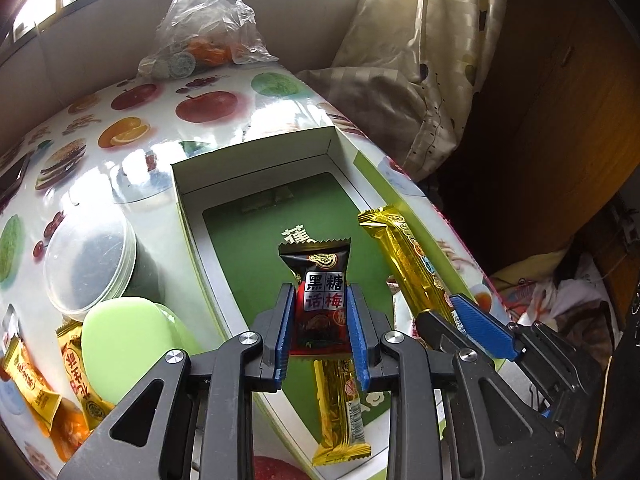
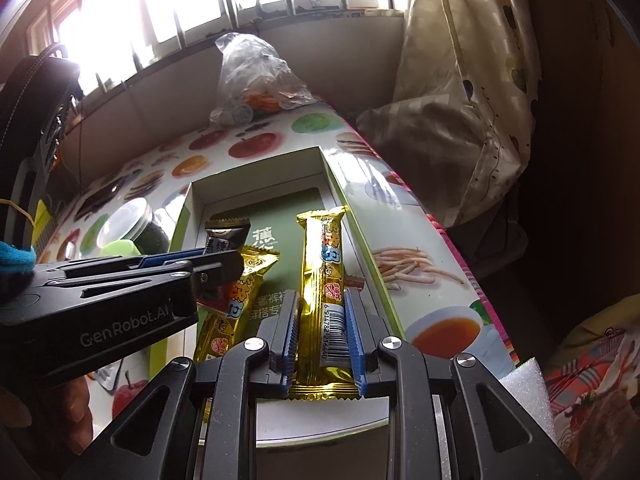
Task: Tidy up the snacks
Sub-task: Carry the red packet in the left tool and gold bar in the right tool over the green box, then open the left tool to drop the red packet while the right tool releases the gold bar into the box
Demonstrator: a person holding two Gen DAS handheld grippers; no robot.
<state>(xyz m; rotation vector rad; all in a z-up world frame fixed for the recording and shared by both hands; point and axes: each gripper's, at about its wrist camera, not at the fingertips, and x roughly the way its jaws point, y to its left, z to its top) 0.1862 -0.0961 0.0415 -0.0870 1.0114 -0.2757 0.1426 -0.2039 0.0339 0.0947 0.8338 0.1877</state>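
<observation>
Left gripper (image 1: pixel 320 320): its blue pads are clamped on a dark snack packet (image 1: pixel 320 300), which is held upright above the box.
Dark snack packet: black and red wrapper with a zigzag top edge; a white label with Chinese characters is printed in the middle. In the right wrist view only its top is seen behind the left gripper (image 2: pixel 192 264).
Right gripper (image 2: pixel 322 320): its blue pads are pressed on a gold snack bar (image 2: pixel 322 276), near the lower end with the barcode. From the left wrist view the right gripper (image 1: pixel 460 320) is seen just beside the left one.
Gold snack bar: long and narrow, in shiny golden foil with coloured print; it is held over the right side of the box (image 1: pixel 256 240).
Second gold bar (image 1: pixel 340 408): the same kind, lying inside the box, on the green floor, below the left gripper.
Box: a shallow open carton, white walls, green bottom with white characters.
Table (image 1: pixel 168 128): covered by a glossy cloth with fruit and food pictures.
Beside the box: a clear-lidded jar (image 1: pixel 88 264), a pale green lid (image 1: pixel 124 344) and orange-yellow packets (image 1: pixel 36 392) at the left.
Far end: a crumpled plastic bag (image 1: pixel 208 20).
</observation>
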